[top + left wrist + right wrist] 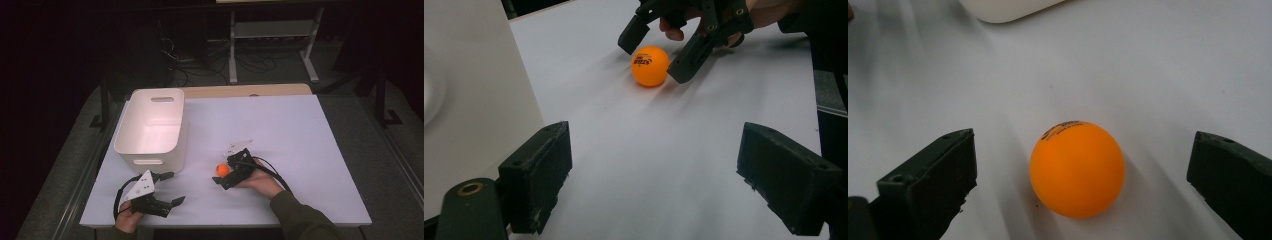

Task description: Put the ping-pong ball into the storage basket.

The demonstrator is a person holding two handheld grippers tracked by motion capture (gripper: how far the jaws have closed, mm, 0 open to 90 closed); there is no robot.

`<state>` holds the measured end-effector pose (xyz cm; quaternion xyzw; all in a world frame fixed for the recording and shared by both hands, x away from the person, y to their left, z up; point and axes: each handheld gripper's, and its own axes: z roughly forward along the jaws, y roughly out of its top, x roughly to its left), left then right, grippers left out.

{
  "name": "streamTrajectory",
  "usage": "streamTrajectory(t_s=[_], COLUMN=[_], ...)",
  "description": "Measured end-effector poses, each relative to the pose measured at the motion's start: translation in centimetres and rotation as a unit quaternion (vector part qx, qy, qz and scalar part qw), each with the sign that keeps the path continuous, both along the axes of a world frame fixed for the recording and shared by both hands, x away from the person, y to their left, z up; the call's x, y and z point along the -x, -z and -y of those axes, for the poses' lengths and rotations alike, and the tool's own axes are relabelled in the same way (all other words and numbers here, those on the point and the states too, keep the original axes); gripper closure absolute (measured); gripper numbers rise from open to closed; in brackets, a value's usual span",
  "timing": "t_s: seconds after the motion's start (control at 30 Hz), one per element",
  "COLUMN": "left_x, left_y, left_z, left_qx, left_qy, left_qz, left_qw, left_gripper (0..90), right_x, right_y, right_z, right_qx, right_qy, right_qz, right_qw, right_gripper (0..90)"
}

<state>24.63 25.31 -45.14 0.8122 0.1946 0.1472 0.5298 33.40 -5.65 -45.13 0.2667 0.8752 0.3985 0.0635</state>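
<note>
Here, orange ball (1077,170), round, glossy, black print

Ball (222,169): on the tabletop (300,140), between the right claw's (226,172) jaws.
Bin (152,127): left of ball, behind the left claw (172,189).

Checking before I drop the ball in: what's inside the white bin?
The white bin looks empty: bare floor and far walls show. The near wall hides the strip behind it.

One orange ball (222,169), one white bin (151,129), two hand-held grippers, one white table (300,140)
</note>
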Motion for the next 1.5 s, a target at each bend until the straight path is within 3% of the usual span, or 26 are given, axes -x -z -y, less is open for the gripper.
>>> streamTrajectory(t_s=[0.67, 1.5], left_x=[0.04, 0.05], left_y=[0.0, 0.01], left_z=[0.01, 0.03], left_qx=[0.0, 0.0], left_qy=[0.0, 0.0], left_qz=[0.001, 0.002], left_qw=[1.0, 1.0], left_gripper=[14.1, 14.1], right_x=[0.57, 0.68], right_y=[0.71, 0.34], right_z=[-0.74, -0.31], right_qx=[0.029, 0.019], right_qy=[-0.012, -0.007], right_qz=[0.009, 0.017], right_qw=[0.9995, 0.9997], right_gripper=[0.0, 18.7])
